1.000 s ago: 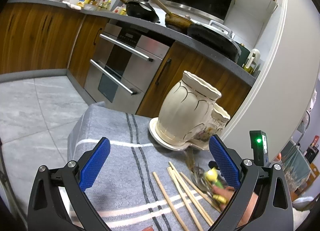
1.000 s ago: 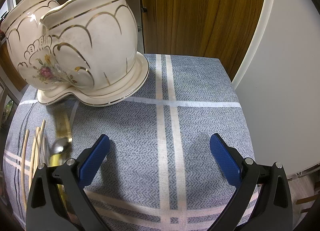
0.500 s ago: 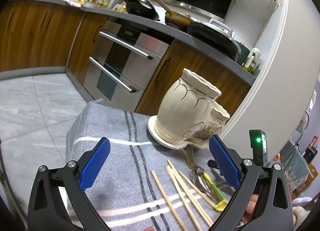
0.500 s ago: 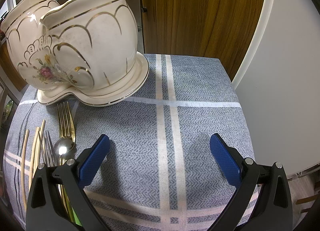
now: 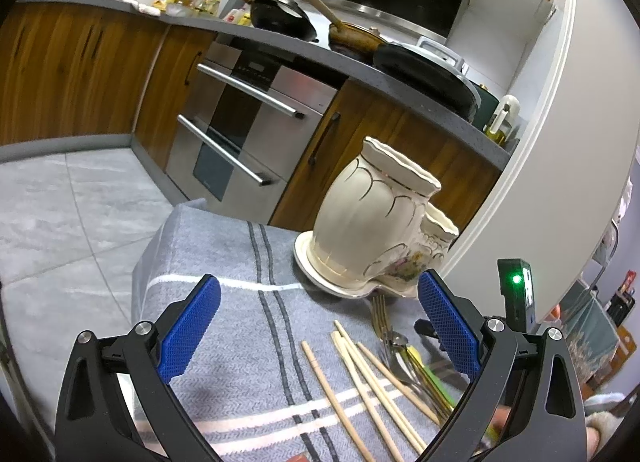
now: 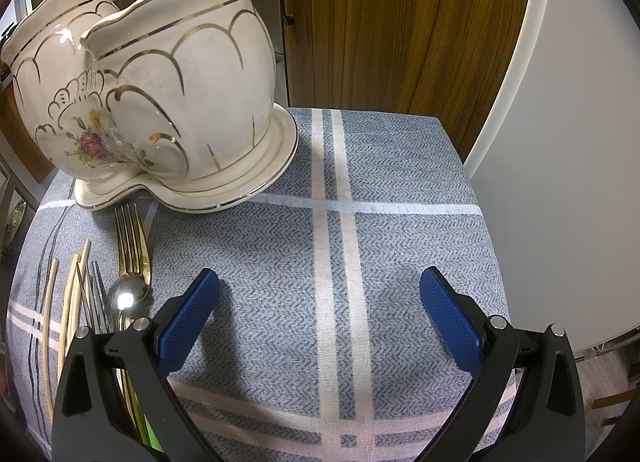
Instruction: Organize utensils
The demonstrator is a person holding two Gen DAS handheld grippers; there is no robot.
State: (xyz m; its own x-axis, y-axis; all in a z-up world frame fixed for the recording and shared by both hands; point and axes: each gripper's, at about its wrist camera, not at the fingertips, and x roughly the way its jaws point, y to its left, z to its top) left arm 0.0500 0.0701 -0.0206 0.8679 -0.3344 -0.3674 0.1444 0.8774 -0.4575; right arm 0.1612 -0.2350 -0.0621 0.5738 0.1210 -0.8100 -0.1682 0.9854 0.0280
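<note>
I count four chopsticks (image 5: 360, 374), two forks (image 6: 132, 242), one spoon (image 6: 126, 296); my left gripper (image 5: 320, 326) and right gripper (image 6: 320, 312) gape apart, holding nothing.

The counter is covered by a grey herringbone cloth (image 6: 400, 254) crossed by white stripes. On the cloth, a cream ceramic holder (image 6: 172, 101) with gold trim is set at the far side. Near its base, wooden chopsticks (image 5: 360, 374), a gold fork (image 6: 132, 242) and a spoon (image 6: 126, 296) are laid together.
</note>
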